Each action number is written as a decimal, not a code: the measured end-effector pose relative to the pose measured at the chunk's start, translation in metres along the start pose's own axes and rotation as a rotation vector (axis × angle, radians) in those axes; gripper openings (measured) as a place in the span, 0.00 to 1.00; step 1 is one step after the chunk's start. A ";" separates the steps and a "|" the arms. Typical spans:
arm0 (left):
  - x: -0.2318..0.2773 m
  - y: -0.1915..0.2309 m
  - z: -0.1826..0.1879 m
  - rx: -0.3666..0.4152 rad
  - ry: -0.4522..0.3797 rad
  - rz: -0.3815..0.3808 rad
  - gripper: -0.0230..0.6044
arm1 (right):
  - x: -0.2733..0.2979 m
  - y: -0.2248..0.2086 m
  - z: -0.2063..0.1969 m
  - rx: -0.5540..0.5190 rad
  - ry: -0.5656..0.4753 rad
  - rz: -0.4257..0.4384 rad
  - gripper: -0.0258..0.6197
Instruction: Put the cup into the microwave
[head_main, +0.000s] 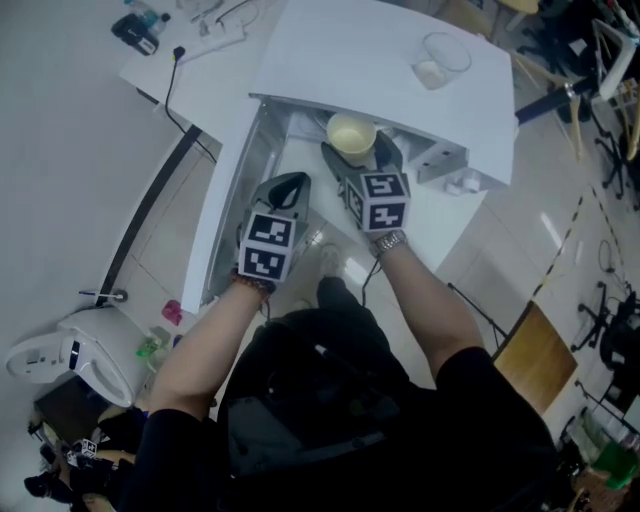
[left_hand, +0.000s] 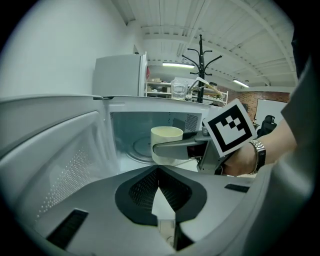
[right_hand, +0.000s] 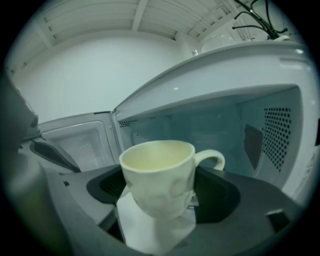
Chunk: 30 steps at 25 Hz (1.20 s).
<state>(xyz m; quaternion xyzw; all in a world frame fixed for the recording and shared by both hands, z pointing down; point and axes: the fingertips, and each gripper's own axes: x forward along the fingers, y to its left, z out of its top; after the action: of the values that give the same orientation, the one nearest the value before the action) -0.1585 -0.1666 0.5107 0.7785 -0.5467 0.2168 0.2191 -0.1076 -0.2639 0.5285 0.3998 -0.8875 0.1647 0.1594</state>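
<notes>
A cream cup (head_main: 351, 133) with a handle is held upright between the jaws of my right gripper (head_main: 355, 150), just in front of the open white microwave (head_main: 380, 60). In the right gripper view the cup (right_hand: 160, 175) fills the jaws, which are closed on its sides, handle to the right, with the cavity (right_hand: 225, 120) behind it. My left gripper (head_main: 290, 185) is shut and empty, to the left beside the open door (head_main: 225, 215). In the left gripper view the cup (left_hand: 166, 142) hangs before the glass turntable (left_hand: 135, 150).
The door (left_hand: 55, 150) stands swung out to the left. A clear glass bowl (head_main: 440, 58) sits on the microwave's top. A white appliance (head_main: 70, 360) stands on the floor at lower left, a wooden chair (head_main: 535, 355) at the right.
</notes>
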 end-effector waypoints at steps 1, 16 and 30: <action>0.000 0.002 0.000 -0.003 0.001 0.006 0.04 | 0.005 0.000 0.002 0.000 0.000 0.006 0.72; 0.009 0.025 0.005 -0.035 0.014 0.061 0.04 | 0.065 -0.015 0.017 0.000 0.010 0.024 0.72; 0.023 0.037 0.012 -0.044 0.031 0.085 0.04 | 0.098 -0.024 0.017 -0.007 0.029 0.026 0.72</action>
<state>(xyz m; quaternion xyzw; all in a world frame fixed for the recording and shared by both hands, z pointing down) -0.1854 -0.2025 0.5186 0.7462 -0.5803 0.2260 0.2352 -0.1537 -0.3500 0.5581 0.3851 -0.8908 0.1697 0.1716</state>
